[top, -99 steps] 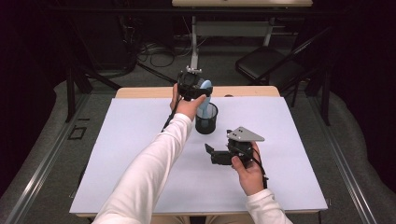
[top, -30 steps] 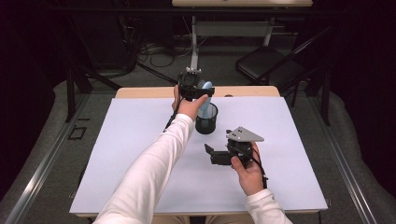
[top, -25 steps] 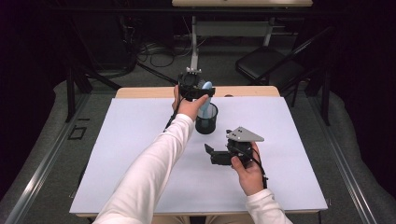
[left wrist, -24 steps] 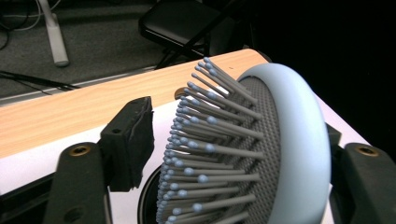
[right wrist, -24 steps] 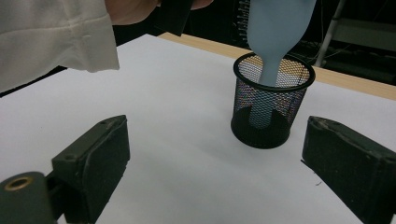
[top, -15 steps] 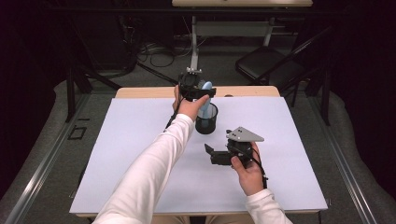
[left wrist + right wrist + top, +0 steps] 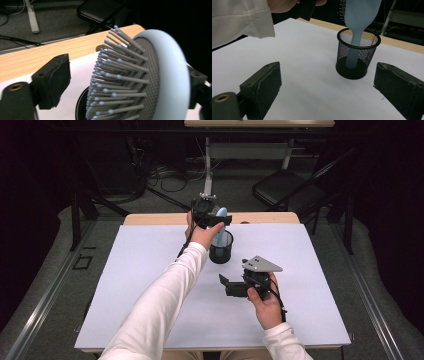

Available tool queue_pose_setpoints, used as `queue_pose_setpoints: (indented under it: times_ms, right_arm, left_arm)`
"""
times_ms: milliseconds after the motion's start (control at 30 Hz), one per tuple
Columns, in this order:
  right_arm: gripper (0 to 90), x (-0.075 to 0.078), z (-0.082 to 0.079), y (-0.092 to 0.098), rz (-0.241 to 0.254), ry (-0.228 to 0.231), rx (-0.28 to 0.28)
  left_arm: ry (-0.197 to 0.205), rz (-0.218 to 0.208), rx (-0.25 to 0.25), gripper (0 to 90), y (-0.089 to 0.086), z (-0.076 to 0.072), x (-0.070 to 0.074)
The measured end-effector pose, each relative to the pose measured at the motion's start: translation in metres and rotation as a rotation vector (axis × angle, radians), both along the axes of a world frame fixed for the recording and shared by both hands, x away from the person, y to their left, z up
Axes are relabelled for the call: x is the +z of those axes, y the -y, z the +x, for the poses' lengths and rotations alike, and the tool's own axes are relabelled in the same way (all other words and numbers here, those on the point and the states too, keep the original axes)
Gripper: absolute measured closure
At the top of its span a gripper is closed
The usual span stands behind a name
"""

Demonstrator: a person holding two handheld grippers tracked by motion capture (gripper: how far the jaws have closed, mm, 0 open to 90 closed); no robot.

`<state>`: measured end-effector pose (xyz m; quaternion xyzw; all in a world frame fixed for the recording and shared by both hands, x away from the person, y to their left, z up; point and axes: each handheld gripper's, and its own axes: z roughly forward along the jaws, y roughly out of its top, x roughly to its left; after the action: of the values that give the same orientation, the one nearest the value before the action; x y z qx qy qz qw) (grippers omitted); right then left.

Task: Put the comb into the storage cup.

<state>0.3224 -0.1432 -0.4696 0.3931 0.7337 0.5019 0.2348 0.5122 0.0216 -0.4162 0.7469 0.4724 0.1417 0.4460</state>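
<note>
— Nearest, what did the right gripper [image 7: 223, 285] do?
— It idled wide open, empty; beyond, the hairbrush [image 7: 358, 22] stood handle-down in the mesh cup [image 7: 357, 56].
— And the left gripper [image 7: 216, 217]?
— Its jaws had just been opening around the brush head; release looked underway; next, lift clear.

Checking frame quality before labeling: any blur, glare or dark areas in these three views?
High view: white table cover evenly lit, surroundings near black. Left gripper view: hairbrush very close, its bristles soft, dark beyond it. Right gripper view: mesh cup sharp, near jaws slightly soft; no glare.
</note>
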Motion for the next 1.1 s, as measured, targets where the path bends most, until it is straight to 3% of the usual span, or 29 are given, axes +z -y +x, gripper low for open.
queue_pose_setpoints:
  times_ms: [167,567,800,1100]
  right_arm:
    - [7.0,-0.0004,0.0001,-0.0006,-0.004,0.002,0.002]
    - [7.0,-0.0007,-0.0001,-0.0009,-0.008,0.0,0.002]
    - [7.0,-0.0006,0.0001,-0.0006,-0.005,0.002,0.001]
    - [7.0,-0.0007,-0.0003,-0.0013,-0.006,-0.003,0.004]
  left_arm:
    - [0.005,0.0,0.021,0.6,-0.0018,0.0005,0.0007]
    - [0.011,-0.042,0.015,0.5,-0.0036,-0.0019,0.0055]
    - [0.022,-0.014,0.016,0.5,-0.006,-0.0021,0.0077]
    - [0.021,-0.011,0.015,0.5,-0.0057,-0.0023,0.0077]
